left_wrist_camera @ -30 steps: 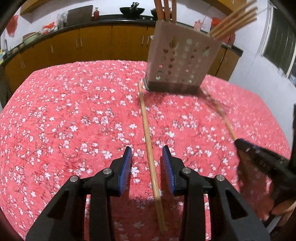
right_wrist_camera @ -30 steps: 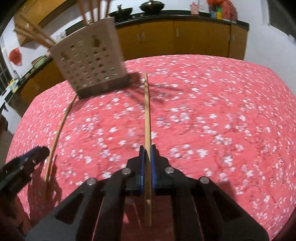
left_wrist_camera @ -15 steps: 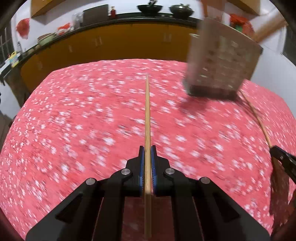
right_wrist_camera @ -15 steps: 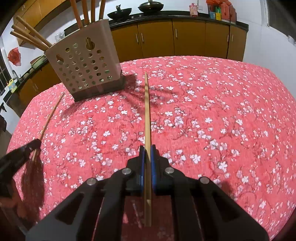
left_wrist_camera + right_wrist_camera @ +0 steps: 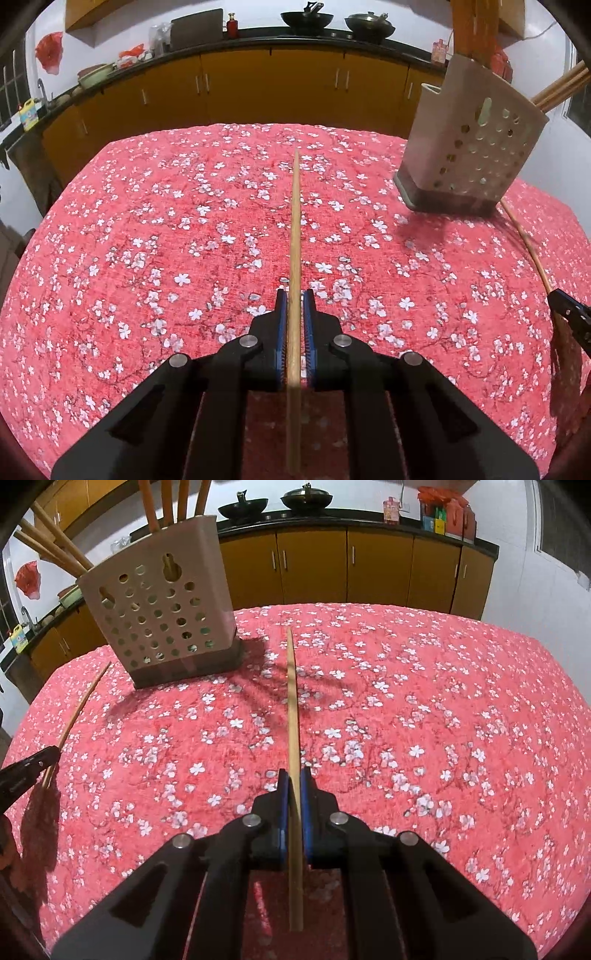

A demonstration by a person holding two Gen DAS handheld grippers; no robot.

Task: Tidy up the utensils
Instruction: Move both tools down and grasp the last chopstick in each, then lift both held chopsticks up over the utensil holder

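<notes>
My left gripper (image 5: 294, 295) is shut on a wooden chopstick (image 5: 295, 229) that points forward above the red floral tablecloth. My right gripper (image 5: 294, 775) is shut on a second wooden chopstick (image 5: 292, 701), also held above the cloth. A beige perforated utensil holder (image 5: 472, 147) with several wooden utensils in it stands at the far right in the left wrist view and at the upper left in the right wrist view (image 5: 162, 616). The right gripper's tip (image 5: 569, 317) and its chopstick (image 5: 524, 240) show at the right edge of the left wrist view. The left gripper (image 5: 26, 771) with its chopstick (image 5: 79, 709) shows at the left edge of the right wrist view.
The table wears a red cloth with white blossoms (image 5: 166, 258). Behind it runs a counter with orange cabinets (image 5: 258, 85), woks (image 5: 302, 17) and bottles. The table's far edge lies just beyond the holder.
My left gripper was open around a chopstick lying on the cloth; it has shut on it, lifted it and swung left. My right gripper keeps its chopstick and has moved closer to the holder.
</notes>
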